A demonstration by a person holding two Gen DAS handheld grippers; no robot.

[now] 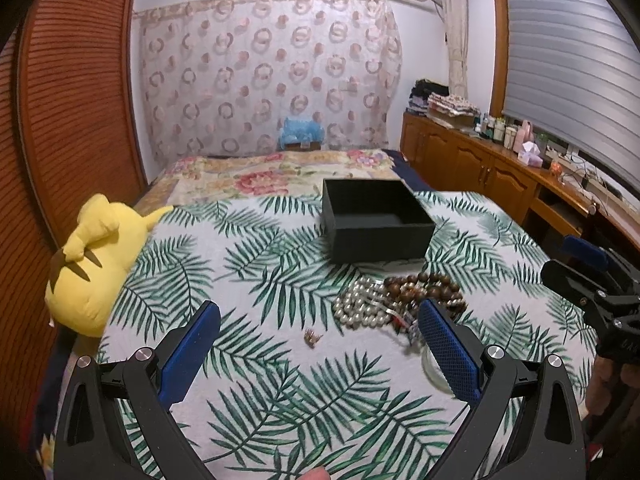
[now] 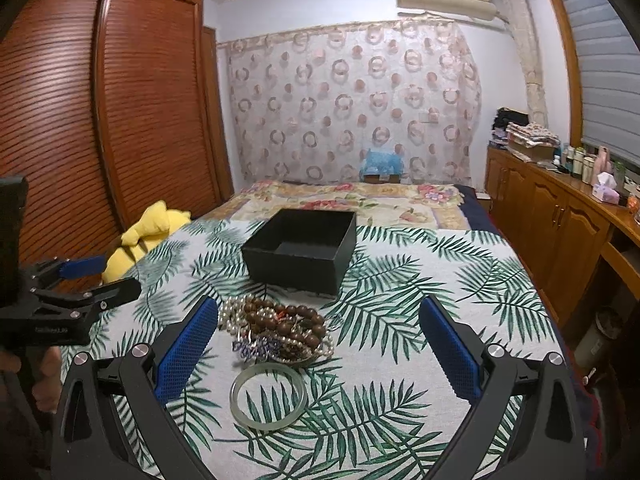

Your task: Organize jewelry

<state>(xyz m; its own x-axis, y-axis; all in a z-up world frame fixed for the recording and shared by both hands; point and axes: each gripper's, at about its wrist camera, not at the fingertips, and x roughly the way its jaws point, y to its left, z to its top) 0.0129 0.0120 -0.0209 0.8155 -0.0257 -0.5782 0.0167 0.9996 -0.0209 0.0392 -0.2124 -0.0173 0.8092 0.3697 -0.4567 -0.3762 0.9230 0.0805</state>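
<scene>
A bed [image 2: 460,276] under a leaf-print cover fills the lower half of both my views. The brown slatted wardrobe [image 2: 132,92] stands at the left edge of the frame, and a circle-patterned curtain [image 2: 352,100] hangs across the far wall. A yellow plush toy [image 1: 92,264] lies at the bed's left edge.

Near the middle of each view sits the open black box [image 2: 304,250], its inside dark; I cannot tell whether anything lies in it. Just in front of it is the jewelry pile [image 2: 280,330]: brown wooden beads [image 2: 288,316] tangled over a pearl strand [image 1: 360,304]. A pale glass bangle [image 2: 268,396] lies flat just below the pile in the right wrist view. A small gold piece [image 1: 311,337] sits alone left of the pile in the left view.

My left gripper [image 1: 320,336] has its jaws spread wide, holding nothing. My right gripper [image 2: 320,336] is likewise spread wide, the bangle between its blue pads [image 2: 188,344] but untouched.
</scene>
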